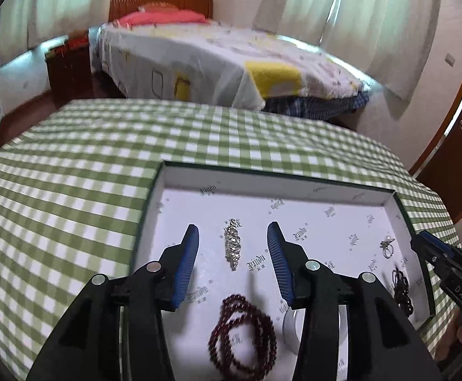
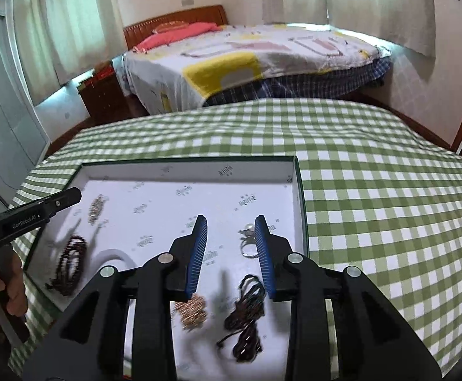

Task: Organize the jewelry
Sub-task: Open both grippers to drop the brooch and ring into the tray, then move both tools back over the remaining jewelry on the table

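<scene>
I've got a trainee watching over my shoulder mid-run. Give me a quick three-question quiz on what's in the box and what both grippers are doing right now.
1. True or false: the left gripper is shut on the silver bracelet.
2. Multiple choice: the dark red bead strand lies (A) inside the white box, (B) on the checked cloth, (C) on the bed.
3. Fill in: in the right wrist view, the ring lies close beside the right gripper's ____ finger.

Key: 1 false, both grippers are open and empty. 2 A. 3 right.
</scene>
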Tool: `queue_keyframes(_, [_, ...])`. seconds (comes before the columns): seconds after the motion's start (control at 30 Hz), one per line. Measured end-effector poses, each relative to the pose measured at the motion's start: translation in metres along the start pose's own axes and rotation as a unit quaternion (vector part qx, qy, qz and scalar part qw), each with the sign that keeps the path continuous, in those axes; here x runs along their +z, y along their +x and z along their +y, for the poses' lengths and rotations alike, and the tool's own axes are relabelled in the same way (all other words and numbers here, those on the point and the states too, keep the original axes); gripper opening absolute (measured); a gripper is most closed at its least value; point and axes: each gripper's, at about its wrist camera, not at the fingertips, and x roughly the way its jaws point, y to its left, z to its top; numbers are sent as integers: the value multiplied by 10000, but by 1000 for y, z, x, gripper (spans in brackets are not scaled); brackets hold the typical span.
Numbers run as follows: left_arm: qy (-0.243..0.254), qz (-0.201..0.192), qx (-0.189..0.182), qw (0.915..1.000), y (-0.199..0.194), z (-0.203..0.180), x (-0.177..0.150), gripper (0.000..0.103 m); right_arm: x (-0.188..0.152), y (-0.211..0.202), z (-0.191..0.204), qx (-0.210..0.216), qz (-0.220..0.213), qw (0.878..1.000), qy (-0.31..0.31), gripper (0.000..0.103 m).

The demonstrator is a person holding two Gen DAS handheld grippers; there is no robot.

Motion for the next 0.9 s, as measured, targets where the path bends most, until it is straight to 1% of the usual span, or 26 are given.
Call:
queue_keyframes(0.07, [44,-211,70,9997,-16,-1,-4,45,-3,-11,6,12,-96,10000,-23,31])
queue_keyframes(0.2, [53,-511,164,9985,-43,0,-17,45,-14,-31,20,58,-235,9997,-66,31])
queue_keyframes(0.37, [161,-763,318,9964,-71,-1,-39,45,-39,-47,37,174,-240,9995,-110,31])
queue_keyframes(0.43, [213,-816,359,9958,-77,-3,-47,45,-53,-51,43,239,-168,9995,-108,31])
queue_keyframes(0.53, [318,-850,430,9949,-84,-6,-62,45,-72,-52,49,327,-13,9994,-84,31])
queue_keyframes(0.67, [273,-835,491,9949,-92,-3,-87,45,-96,-49,56,410,221,9989,-86,31])
queue_keyframes(0.77, [210,-696,544,9959,-92,2,-101,45,-110,-45,60,493,388,9980,-96,31])
queue_keyframes(0.9, [163,-533,598,9967,-91,8,-116,45,-118,-41,63,566,502,9971,-96,31])
